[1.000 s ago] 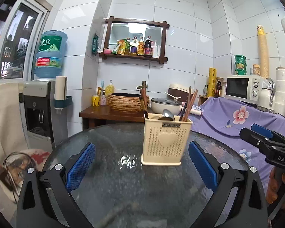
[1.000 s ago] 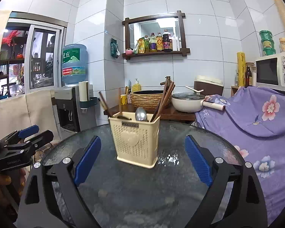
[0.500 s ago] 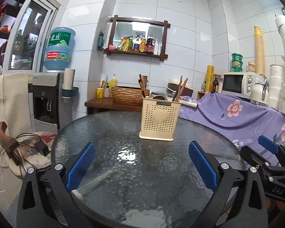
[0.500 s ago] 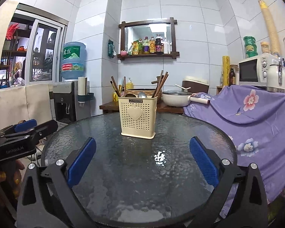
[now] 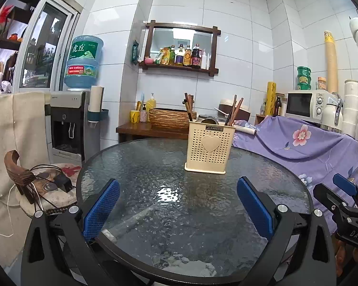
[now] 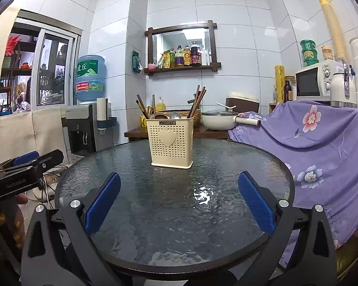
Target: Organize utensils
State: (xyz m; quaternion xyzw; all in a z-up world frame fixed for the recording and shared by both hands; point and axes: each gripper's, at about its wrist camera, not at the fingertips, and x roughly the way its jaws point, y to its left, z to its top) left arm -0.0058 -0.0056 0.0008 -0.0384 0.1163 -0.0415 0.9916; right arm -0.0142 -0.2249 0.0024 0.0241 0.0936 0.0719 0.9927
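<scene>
A cream perforated utensil holder (image 5: pixel 208 147) with a heart on its front stands upright on the round glass table (image 5: pixel 155 166), toward the far side. It also shows in the right wrist view (image 6: pixel 171 141). Brown chopsticks (image 6: pixel 197 101) and a metal spoon (image 6: pixel 175 114) stick out of it. My left gripper (image 5: pixel 177 211) is open and empty over the near table edge, well back from the holder. My right gripper (image 6: pixel 179 206) is open and empty, also back at the near edge. Each gripper shows at the side of the other's view.
A purple flowered cloth (image 5: pixel 305 143) covers furniture on the right, with a microwave (image 5: pixel 305 103) behind. A water dispenser (image 5: pixel 69 121) and a stool with cables (image 5: pixel 47 183) stand on the left. A wooden side table with a basket (image 5: pixel 169 118) and pot (image 6: pixel 218 119) is behind.
Both grippers have pulled back from the holder toward the near table edge; the holder looks smaller and farther away. Both stay open and empty.
</scene>
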